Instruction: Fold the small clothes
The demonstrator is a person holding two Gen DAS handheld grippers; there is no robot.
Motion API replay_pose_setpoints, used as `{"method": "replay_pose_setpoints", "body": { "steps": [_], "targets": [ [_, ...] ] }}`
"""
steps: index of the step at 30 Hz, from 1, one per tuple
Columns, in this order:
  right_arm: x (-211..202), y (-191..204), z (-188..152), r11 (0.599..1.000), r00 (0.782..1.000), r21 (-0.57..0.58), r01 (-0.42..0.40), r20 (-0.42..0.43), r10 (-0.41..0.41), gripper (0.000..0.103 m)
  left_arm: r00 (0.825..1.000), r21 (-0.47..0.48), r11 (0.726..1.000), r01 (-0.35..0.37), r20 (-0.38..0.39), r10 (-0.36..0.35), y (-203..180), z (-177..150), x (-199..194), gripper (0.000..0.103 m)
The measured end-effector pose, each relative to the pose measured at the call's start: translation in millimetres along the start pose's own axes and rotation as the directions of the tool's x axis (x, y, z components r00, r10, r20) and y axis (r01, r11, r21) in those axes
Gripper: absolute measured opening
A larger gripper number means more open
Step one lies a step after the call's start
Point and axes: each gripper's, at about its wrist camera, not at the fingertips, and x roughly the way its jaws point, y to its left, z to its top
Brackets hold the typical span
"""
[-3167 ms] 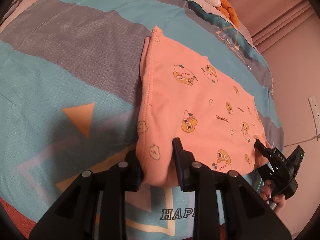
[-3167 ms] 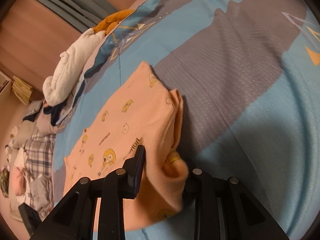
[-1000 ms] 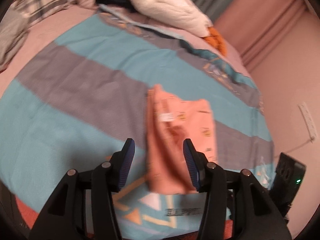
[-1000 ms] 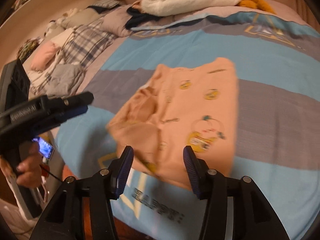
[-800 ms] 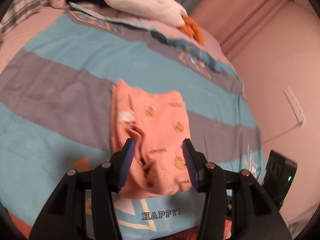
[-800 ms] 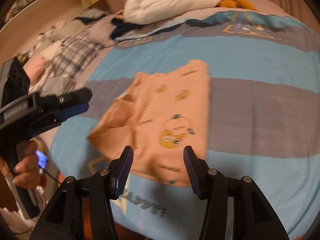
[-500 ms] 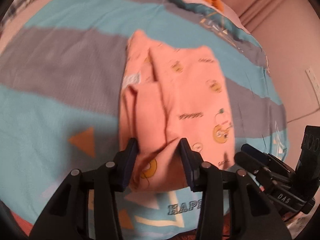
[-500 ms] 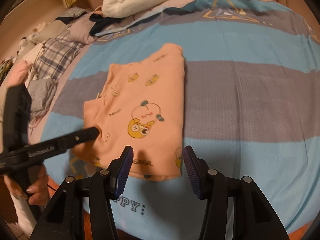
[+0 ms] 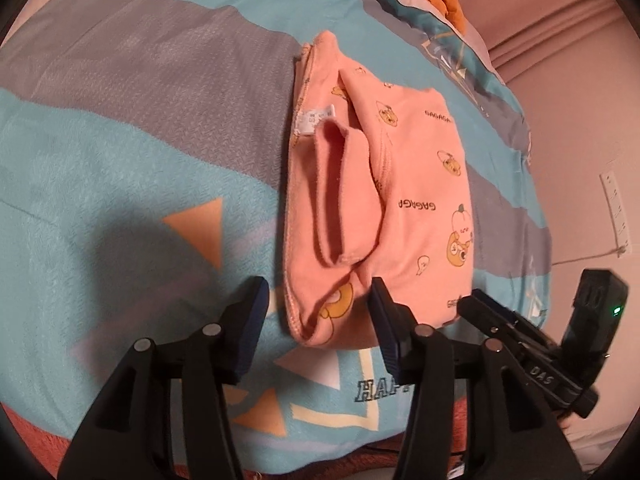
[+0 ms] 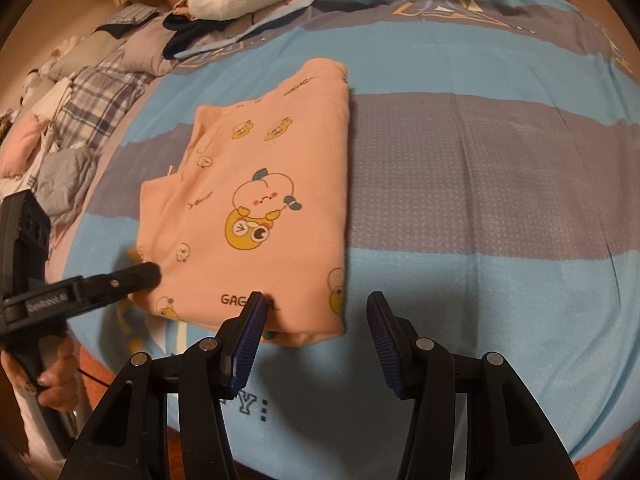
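– What does your left view show?
– My left hand-held gripper (image 9: 316,312) is opening around the near corner of the peach garment (image 9: 404,184) on the bed (image 9: 120,140); the pads do not press it. One flap is bunched.

– And the right view?
– My right hand-held gripper (image 10: 314,320) is open over its near edge, holding nothing. It looks folded; I think tidying remains
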Motion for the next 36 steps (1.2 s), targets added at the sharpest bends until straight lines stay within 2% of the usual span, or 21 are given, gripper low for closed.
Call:
{"method": "replay_pose_setpoints", "body": {
  "steps": [2,5,6,7,9,10,14,17,22,27,32,35,36],
  "targets": [
    [-4,-3,1,1.000,1.000,0.009,0.012,0.010,-0.012,0.052,1.000,-0.008,1.000,-0.016,0.017,0.016,0,3,-6,0.058],
    [-11,-3,4,0.999,0.999,0.003,0.033,0.043,-0.033,0.052,0.996,-0.005,1.000,-0.031,0.082,0.031,-4,8,-21,0.070],
    [-14,-4,7,0.999,0.998,0.001,0.036,0.056,-0.036,0.058,0.994,0.002,1.000,-0.023,0.111,0.022,-6,11,-26,0.078],
    [-15,-4,8,0.999,0.997,0.002,0.037,0.063,-0.037,0.070,0.992,0.007,1.000,-0.020,0.128,0.019,-7,14,-28,0.085],
    [-19,-2,13,0.999,0.995,0.001,0.042,0.093,-0.042,0.078,0.988,0.007,0.999,-0.036,0.152,0.034,-11,22,-27,0.090],
    [-19,-1,15,0.999,0.994,-0.002,0.042,0.102,-0.042,0.078,0.986,0.004,0.999,-0.047,0.160,0.046,-11,25,-27,0.091],
    [-16,4,24,0.999,0.993,-0.011,0.038,0.114,-0.037,0.079,0.988,0.002,1.000,-0.027,0.154,0.026,-10,32,-21,0.094],
    [-15,8,31,1.000,0.993,-0.015,0.024,0.117,-0.023,0.080,0.991,0.038,0.999,0.006,0.133,-0.011,-10,34,-15,0.095],
    [-10,13,40,1.000,0.992,-0.030,0.003,0.123,0.001,0.085,0.997,0.050,0.998,0.023,0.079,-0.027,-9,35,3,0.095],
    [10,6,52,0.998,0.995,0.007,-0.059,0.081,0.058,0.085,0.998,0.066,0.996,0.062,0.024,-0.063,-9,37,17,0.095],
    [25,5,59,0.996,0.995,0.029,-0.089,0.040,0.088,0.085,0.998,0.098,0.993,0.061,-0.004,-0.061,-15,40,30,0.093],
    [36,6,62,0.993,0.993,0.035,-0.114,0.015,0.114,0.085,0.998,0.115,0.991,0.062,-0.014,-0.060,-19,41,36,0.087],
    [40,6,63,0.991,0.992,0.040,-0.129,0.003,0.129,0.085,0.998,0.120,0.991,0.060,-0.016,-0.058,-21,41,37,0.081]
  ]
}}
